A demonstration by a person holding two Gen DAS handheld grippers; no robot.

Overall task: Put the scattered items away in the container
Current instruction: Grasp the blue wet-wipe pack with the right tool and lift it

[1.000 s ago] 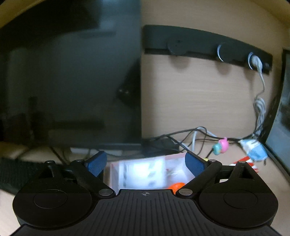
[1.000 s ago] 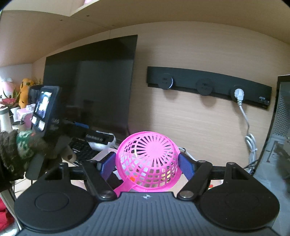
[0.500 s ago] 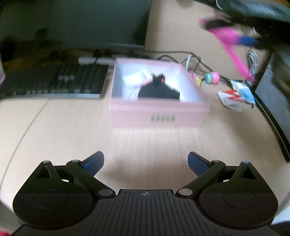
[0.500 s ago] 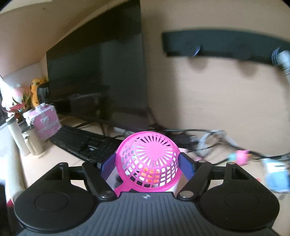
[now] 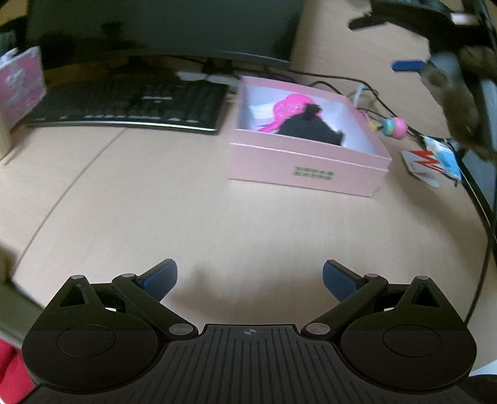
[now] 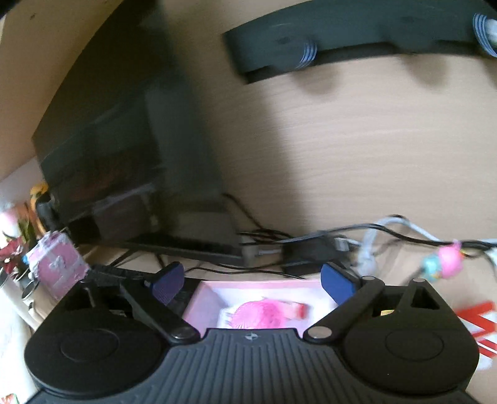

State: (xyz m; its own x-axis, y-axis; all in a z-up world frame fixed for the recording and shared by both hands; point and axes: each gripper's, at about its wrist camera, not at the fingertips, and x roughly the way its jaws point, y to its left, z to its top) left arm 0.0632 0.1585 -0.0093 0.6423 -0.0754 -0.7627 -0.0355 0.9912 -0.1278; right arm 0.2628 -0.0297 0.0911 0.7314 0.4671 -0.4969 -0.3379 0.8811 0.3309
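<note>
The pink box (image 5: 310,167) stands open on the desk, ahead of my left gripper (image 5: 250,276) and to its right. A pink mesh strainer (image 5: 290,107) and a black item (image 5: 310,127) lie inside it. My left gripper is open and empty above bare desk. My right gripper (image 6: 253,281) hovers over the box (image 6: 202,298). Its jaws are opening with nothing between the pads, and the strainer (image 6: 264,314) lies below them in the box. In the left wrist view one of its blue pads (image 5: 407,65) and a gloved hand (image 5: 459,99) show at the top right.
A keyboard (image 5: 130,105) and a dark monitor (image 5: 161,28) sit left of the box. Cables, a pink-and-teal charm (image 5: 394,126) and a red-white-blue packet (image 5: 431,161) lie to its right. A small pink gift box (image 5: 18,84) stands at the far left.
My right gripper has let go of the pink strainer, which now lies in the box. My left gripper has dropped lower and tipped down toward the desk, short of the box.
</note>
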